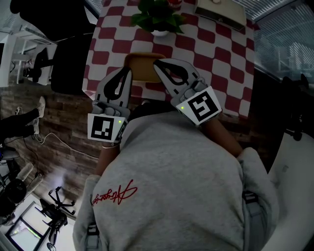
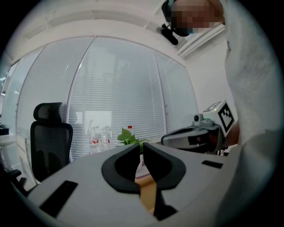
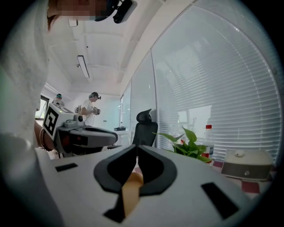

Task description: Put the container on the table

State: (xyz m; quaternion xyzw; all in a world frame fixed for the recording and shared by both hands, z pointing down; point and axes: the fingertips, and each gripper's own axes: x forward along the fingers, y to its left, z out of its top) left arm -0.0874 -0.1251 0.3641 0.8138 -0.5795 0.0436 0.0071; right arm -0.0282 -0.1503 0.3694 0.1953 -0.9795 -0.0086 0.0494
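Two sets of jaws, left gripper [image 1: 128, 69] and right gripper [image 1: 157, 62], were clamped on the rim of the tan container [image 1: 143, 69], held at the edge of the checked counter [image 1: 216, 49] and judged stiff and light.

We take this for an office: slatted blinds [image 3: 222, 88] run the length of the walls, black swivel chairs [image 2: 51, 146] stand about, a strip light [image 3: 83, 66] hangs overhead, and a table [image 1: 216, 49] in checked cloth bears a potted plant [image 1: 158, 14].
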